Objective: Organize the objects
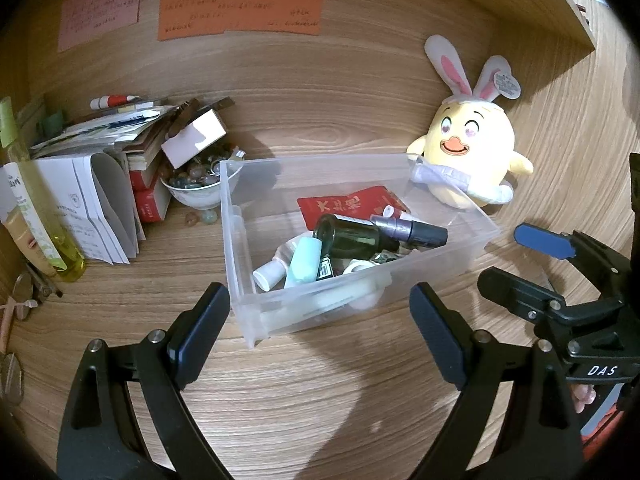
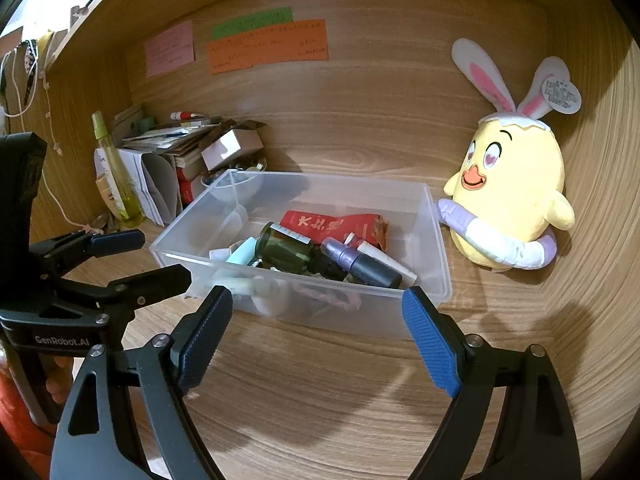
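Observation:
A clear plastic bin [image 1: 240,248] [image 2: 434,240] stands on the wooden desk. It holds a dark green bottle [image 1: 348,234] [image 2: 286,250], a purple tube with a black cap [image 1: 412,230] [image 2: 360,264], a mint tube [image 1: 304,260], a red packet [image 1: 344,202] [image 2: 320,222] and small white items. My left gripper [image 1: 320,330] is open and empty, just in front of the bin. My right gripper [image 2: 320,334] is open and empty, also in front of the bin. Each gripper shows in the other's view, the right one [image 1: 532,264] and the left one [image 2: 132,256].
A yellow chick plush with rabbit ears [image 1: 468,152] [image 2: 512,196] leans right of the bin. A pile of books and papers [image 1: 108,168], a bowl of beads [image 1: 196,184], a white box [image 1: 196,136] and a yellow-green spray bottle [image 1: 40,200] crowd the left. Sticky notes [image 1: 240,12] hang on the back panel.

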`<action>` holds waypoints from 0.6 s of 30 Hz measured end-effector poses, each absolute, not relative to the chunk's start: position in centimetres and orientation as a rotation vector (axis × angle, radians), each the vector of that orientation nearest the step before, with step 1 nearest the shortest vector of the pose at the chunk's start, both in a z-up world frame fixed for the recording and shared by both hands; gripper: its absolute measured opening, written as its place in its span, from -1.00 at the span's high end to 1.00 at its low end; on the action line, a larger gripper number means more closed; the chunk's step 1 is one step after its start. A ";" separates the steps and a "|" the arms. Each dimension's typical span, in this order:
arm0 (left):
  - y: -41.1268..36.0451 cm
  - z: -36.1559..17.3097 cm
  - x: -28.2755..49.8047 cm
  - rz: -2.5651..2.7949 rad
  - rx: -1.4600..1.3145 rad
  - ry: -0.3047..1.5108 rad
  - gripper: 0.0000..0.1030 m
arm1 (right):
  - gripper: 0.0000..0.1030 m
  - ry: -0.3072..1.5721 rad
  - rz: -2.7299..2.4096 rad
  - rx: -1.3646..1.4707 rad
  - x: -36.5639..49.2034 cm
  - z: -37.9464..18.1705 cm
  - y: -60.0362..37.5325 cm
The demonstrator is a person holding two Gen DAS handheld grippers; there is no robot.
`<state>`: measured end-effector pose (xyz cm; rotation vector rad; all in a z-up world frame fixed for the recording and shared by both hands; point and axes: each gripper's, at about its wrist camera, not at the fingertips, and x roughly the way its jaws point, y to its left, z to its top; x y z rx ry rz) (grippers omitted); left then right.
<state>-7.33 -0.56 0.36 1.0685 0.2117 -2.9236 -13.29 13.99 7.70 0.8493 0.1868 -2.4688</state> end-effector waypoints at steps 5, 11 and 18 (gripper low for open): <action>-0.6 0.4 -7.3 -2.922 1.066 0.210 -0.79 | -0.65 0.185 -2.466 0.854 -13.3 7.6 13.9; -0.6 0.4 -7.3 -2.923 1.066 0.210 -0.79 | -0.65 0.178 -2.461 0.862 -13.3 7.5 13.9; -0.6 0.4 -7.3 -2.923 1.064 0.207 -0.79 | -0.65 0.170 -2.456 0.873 -13.4 7.4 14.0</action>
